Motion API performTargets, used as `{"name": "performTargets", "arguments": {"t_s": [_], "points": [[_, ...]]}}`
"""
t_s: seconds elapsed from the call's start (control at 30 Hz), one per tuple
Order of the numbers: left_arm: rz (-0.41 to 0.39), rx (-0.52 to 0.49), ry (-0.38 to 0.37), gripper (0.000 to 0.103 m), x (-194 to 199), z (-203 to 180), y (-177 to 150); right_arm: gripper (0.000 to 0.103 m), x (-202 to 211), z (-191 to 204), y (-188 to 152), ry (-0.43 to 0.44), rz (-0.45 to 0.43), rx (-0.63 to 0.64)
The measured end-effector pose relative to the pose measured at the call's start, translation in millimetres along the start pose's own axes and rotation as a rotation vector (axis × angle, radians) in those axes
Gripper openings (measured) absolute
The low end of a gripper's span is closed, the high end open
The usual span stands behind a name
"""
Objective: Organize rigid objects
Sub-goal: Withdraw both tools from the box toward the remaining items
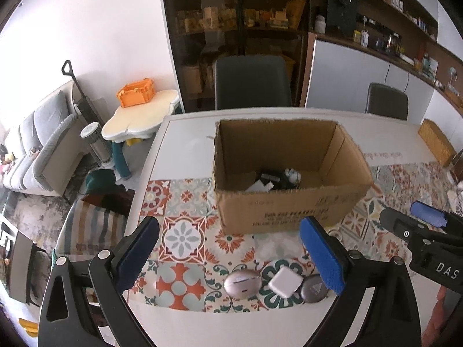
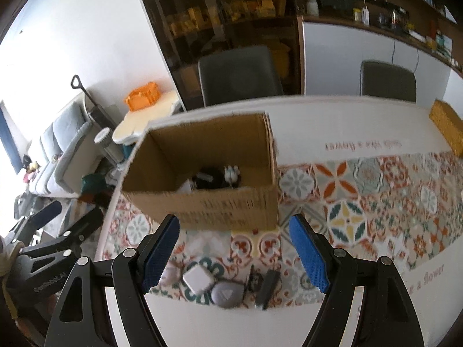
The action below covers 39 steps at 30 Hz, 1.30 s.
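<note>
An open cardboard box (image 1: 289,199) stands on the patterned table mat, with several small dark and white items inside (image 1: 275,179). In front of it lie a pinkish oval case (image 1: 242,283), a white square charger (image 1: 285,282) and a grey round case (image 1: 314,287). My left gripper (image 1: 231,254) is open and empty above them. In the right wrist view the box (image 2: 202,179), the white charger (image 2: 198,282), the grey case (image 2: 227,293) and a dark narrow object (image 2: 267,287) show below my open, empty right gripper (image 2: 234,254).
The table (image 1: 188,133) has its left edge beside a small flower-shaped side table with an orange crate (image 1: 136,92). Two dark chairs (image 1: 251,84) stand behind. A woven yellow box (image 2: 447,127) sits at the far right.
</note>
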<state>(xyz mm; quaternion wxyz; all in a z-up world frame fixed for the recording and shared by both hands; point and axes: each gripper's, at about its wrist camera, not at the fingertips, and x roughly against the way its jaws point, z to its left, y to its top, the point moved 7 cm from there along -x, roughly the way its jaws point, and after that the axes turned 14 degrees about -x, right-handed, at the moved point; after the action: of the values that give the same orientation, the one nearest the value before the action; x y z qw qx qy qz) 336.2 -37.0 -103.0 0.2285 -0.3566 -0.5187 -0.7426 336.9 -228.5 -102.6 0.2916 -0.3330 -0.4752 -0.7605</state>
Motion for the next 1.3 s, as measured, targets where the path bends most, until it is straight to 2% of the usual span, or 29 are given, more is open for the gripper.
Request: {"name": "performTargets", "arguments": {"t_s": [0.4,0.7,1.3], "points": [[0.087,-0.033,-0.018,0.099,-22.7,-22.1,-35.8,0.078,-28.4,-31.0,-40.5,-0.053,0.113,-0.038],[0.156,-0.057,-0.033,0.099,-45.0,-34.3,-63.3,0.072,-52.7,-42.7,-66.3,-0.088,0.198,-0.043],[0.250,-0.087,-0.072,0.099,-85.6,-51.6,-87.2,0.054,-105.3,-68.1,-94.6,-0.133,0.331,-0.093]]}}
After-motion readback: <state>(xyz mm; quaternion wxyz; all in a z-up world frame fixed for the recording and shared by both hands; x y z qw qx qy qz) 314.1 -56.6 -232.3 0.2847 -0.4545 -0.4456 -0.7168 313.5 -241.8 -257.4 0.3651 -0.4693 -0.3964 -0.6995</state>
